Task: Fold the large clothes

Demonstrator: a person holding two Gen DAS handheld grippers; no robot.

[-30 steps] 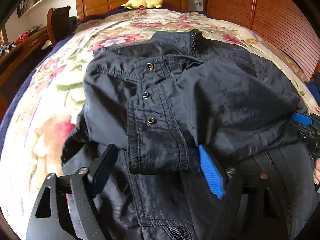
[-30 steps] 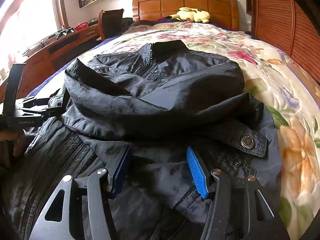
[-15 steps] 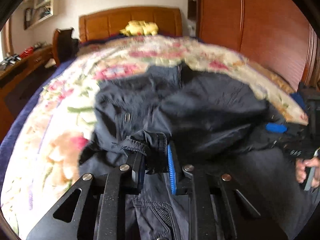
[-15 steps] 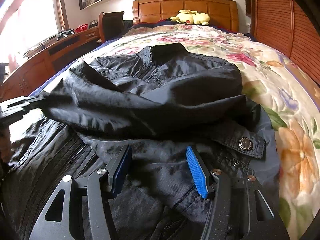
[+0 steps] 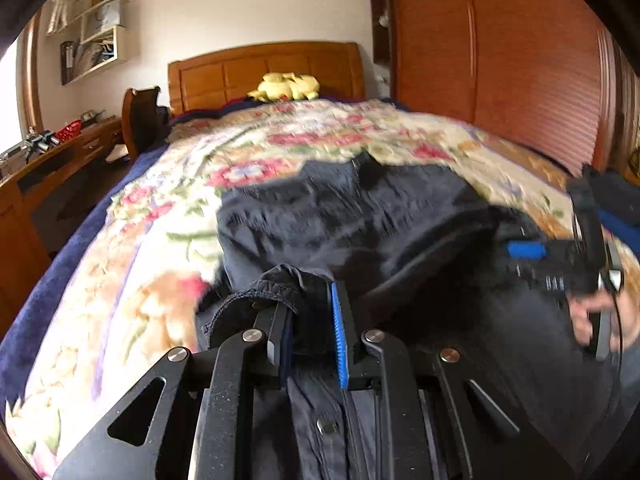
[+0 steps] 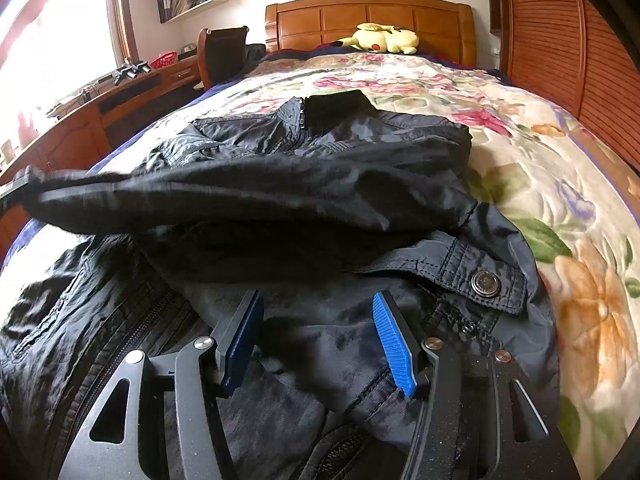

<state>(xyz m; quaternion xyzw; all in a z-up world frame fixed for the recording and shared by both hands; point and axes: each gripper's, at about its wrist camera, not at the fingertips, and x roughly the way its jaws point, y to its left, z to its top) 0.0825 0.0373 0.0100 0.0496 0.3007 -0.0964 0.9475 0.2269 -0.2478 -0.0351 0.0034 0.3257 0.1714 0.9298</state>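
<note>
Daylight scene, bright. Window (image 6: pixel 52 44) upper left of right jaws, blown out, glare washing desk edge. Left wrist view motion-blurred ahead of jaws: jacket (image 5: pixel 380 220) smeared, bedspread (image 5: pixel 168 248) streaked. Right wrist view sharp except blurred sleeve left of jaws. Heavy fisheye bending, dark vignette corners. Soft shadow between right jaws.

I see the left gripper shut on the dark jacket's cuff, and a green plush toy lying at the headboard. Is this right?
Not quite: the plush toy is yellow, not green, as the right wrist view shows. The left gripper is indeed shut on the cuff of the dark jacket.
</note>
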